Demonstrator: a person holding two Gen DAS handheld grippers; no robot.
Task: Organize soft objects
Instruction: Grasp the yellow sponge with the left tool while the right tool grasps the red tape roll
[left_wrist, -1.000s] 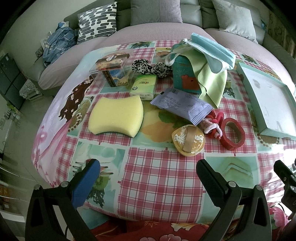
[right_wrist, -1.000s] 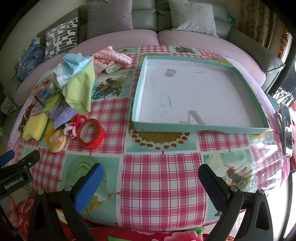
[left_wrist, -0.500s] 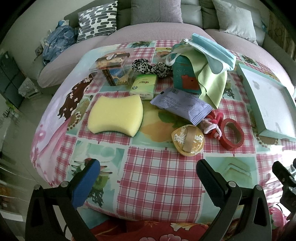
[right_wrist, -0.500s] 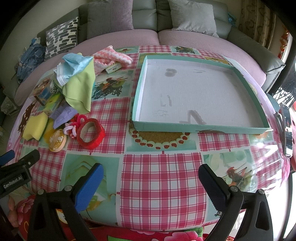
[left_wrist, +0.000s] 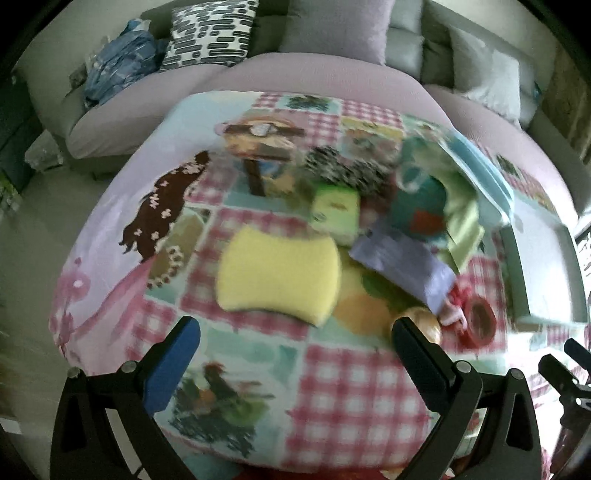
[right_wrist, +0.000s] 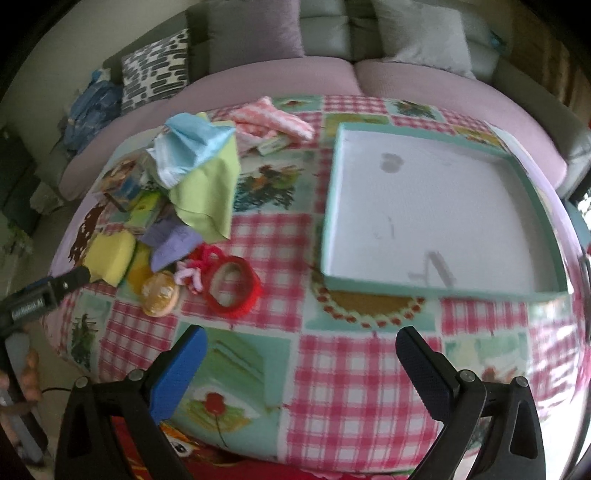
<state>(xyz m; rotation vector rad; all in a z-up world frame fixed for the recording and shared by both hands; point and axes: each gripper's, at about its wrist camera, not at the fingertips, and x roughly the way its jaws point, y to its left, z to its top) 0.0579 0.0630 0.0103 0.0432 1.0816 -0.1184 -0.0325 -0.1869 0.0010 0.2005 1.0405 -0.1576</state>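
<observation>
The left claw (left_wrist: 295, 354) is held released low in the left wrist frame, its 2 fingers spread wide with nothing between them, above the checked cloth of the counter (left_wrist: 354, 398). The yellow sponge (left_wrist: 277, 275) is seen just above it, at the centre of the frame, lying flat on the cloth. To its right a purple packet (left_wrist: 402, 262) is laid, with a green cloth (left_wrist: 461, 225) and a light blue cloth (left_wrist: 484, 166) draped over a teal box (left_wrist: 421, 206) at the upper right. The view is blurred.

In the right wrist frame the right claw (right_wrist: 301, 360) is likewise held released and empty at the bottom centre. The teal-rimmed tray (right_wrist: 332, 206) is shown at the upper right, and the red tape ring (right_wrist: 232, 286) at centre left, beside a pink rope toy (right_wrist: 195, 264). A pink striped towel (right_wrist: 273, 120) is seen at the upper centre.
</observation>
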